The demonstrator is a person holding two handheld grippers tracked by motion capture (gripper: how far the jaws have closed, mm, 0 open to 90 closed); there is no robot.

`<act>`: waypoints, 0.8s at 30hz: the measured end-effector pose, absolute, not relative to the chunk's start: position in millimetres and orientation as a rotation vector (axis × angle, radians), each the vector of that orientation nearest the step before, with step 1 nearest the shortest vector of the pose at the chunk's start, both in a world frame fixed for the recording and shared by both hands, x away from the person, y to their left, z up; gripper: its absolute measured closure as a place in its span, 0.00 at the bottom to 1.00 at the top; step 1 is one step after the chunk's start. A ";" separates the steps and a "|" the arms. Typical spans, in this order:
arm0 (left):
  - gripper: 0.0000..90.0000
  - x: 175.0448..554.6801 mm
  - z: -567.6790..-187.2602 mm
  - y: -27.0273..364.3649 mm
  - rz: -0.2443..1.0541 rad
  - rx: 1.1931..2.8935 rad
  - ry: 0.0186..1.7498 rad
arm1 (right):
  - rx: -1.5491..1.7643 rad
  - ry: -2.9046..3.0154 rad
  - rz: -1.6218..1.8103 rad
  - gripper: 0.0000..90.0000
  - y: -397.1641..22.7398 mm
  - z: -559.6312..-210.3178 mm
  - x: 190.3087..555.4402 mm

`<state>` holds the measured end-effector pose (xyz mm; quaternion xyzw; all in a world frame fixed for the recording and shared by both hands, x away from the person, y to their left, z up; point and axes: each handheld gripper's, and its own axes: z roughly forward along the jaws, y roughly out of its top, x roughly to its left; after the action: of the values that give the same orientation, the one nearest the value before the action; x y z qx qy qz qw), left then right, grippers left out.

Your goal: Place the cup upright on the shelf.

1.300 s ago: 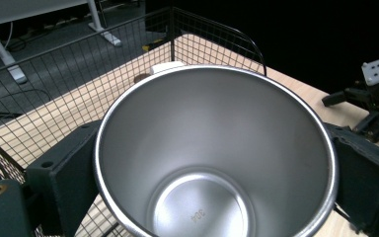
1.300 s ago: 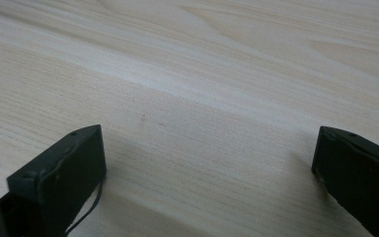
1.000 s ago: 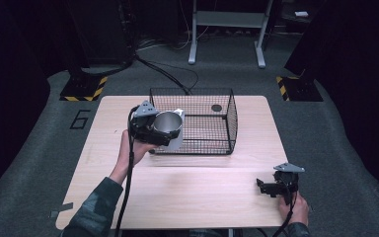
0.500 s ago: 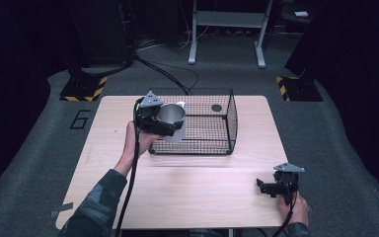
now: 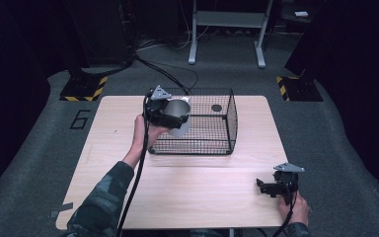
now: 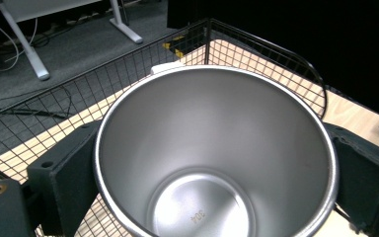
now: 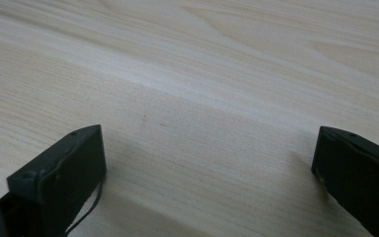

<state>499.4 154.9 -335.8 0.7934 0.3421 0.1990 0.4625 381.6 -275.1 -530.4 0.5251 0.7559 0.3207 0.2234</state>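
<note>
Steel cup (image 6: 212, 153) clamped in the left gripper (image 5: 164, 109), held above the wire basket (image 5: 212, 140), apparently not yet set down. Right gripper (image 5: 276, 185) rests open on the table (image 5: 202, 197).

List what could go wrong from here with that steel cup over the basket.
The left gripper clamps the smooth steel cup only by its sides, so it might slip. It is carried over the wire basket's left rim, where it could knock the wire. A small dark disc lies inside; the cup may land on it.
</note>
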 end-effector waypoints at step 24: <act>0.07 534.0 -359.4 136.0 0.471 1.968 0.901 | 1.450 2.087 0.885 0.00 -275.1 -530.4 381.6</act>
<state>534.0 136.0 -359.4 0.7949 0.3638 0.1902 0.4468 381.6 -275.1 -530.4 0.5254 0.7558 0.3207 0.2234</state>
